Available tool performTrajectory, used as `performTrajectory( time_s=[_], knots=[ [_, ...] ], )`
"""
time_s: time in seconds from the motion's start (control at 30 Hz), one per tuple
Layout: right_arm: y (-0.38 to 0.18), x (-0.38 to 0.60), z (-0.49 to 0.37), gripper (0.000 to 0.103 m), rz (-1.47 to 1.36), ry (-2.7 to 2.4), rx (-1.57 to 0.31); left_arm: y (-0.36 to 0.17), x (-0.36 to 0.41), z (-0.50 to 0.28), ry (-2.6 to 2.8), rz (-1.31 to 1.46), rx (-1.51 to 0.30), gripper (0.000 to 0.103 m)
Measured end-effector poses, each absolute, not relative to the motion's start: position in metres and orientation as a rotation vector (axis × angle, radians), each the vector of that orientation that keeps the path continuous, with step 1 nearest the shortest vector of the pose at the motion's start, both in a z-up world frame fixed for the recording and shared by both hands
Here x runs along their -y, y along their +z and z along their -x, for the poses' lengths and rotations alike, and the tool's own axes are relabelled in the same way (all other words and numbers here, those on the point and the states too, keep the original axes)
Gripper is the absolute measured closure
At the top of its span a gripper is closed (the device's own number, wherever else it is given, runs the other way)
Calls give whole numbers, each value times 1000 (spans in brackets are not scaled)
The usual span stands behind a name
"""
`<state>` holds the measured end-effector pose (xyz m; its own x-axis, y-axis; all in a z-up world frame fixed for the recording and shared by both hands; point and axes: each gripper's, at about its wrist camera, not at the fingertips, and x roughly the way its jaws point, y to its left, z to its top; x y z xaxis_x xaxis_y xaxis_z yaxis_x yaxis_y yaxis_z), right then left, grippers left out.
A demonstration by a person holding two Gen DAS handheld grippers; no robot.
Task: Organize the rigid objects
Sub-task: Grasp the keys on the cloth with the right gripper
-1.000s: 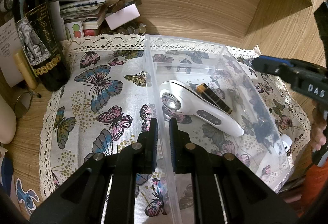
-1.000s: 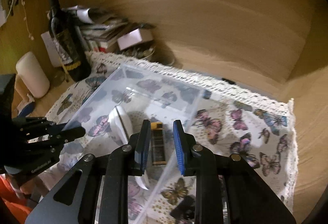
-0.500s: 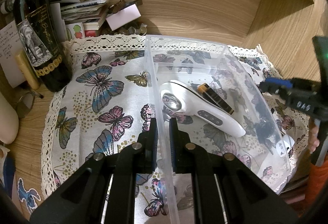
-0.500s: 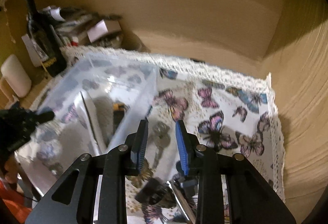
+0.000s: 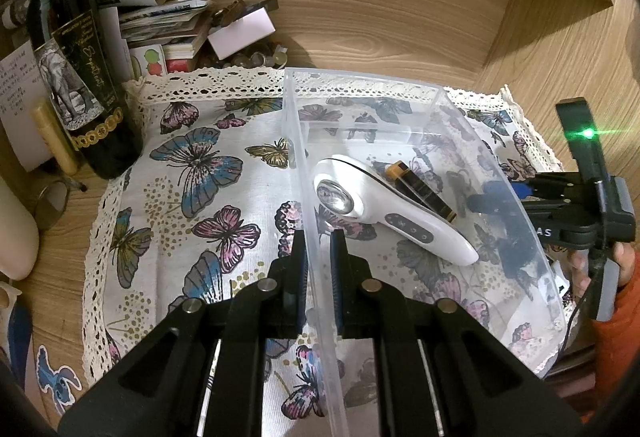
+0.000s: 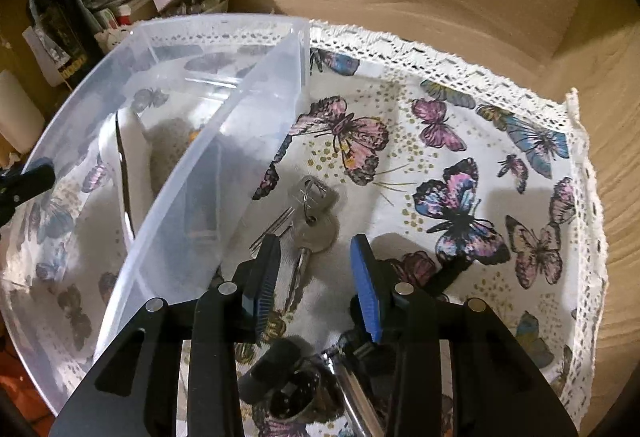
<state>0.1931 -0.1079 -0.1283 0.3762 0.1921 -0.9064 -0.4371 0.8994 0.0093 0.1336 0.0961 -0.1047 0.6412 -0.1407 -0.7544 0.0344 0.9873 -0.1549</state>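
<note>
A clear plastic bin (image 5: 436, 93) sits on the butterfly cloth (image 5: 208, 173). In it lie a white handheld device (image 5: 384, 205) and a black battery with an orange end (image 5: 420, 189). My left gripper (image 5: 319, 261) is shut on the bin's near wall. My right gripper (image 6: 316, 269) is open and empty, low over a bunch of silver keys (image 6: 312, 221) on the cloth just right of the bin (image 6: 240, 105). It also shows at the right of the left wrist view (image 5: 516, 193). A metal and black object (image 6: 320, 389) lies under the right gripper.
A dark wine bottle (image 5: 76, 77) stands at the back left beside a heap of papers and small boxes (image 5: 180, 25). A cream candle (image 5: 12, 233) is at the far left. Wooden walls (image 5: 360, 5) close the back and right.
My right gripper left the bin, swung right and down over the keys, and opened wider. The left gripper kept its hold on the bin wall.
</note>
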Motion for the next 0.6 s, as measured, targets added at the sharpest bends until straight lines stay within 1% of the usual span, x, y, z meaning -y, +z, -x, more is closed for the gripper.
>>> performTrajectory(
  time_s=[0.3,0.37,0.4,0.6],
  knots=[
    [-138,104,-200,70,281,410,-1142,-105,-96,-134,-100,133,-874,93],
    [-139,101,-200,73,288,414,-1133,-105,-96,-135,-100,133,-875,93],
    [-140,98,-202,80,286,420,-1130,-105,-96,-135,-100,133,-875,93],
    [-135,92,-195,80,309,394,-1073,-105,-95,-135,-100,133,-875,93]
  ],
)
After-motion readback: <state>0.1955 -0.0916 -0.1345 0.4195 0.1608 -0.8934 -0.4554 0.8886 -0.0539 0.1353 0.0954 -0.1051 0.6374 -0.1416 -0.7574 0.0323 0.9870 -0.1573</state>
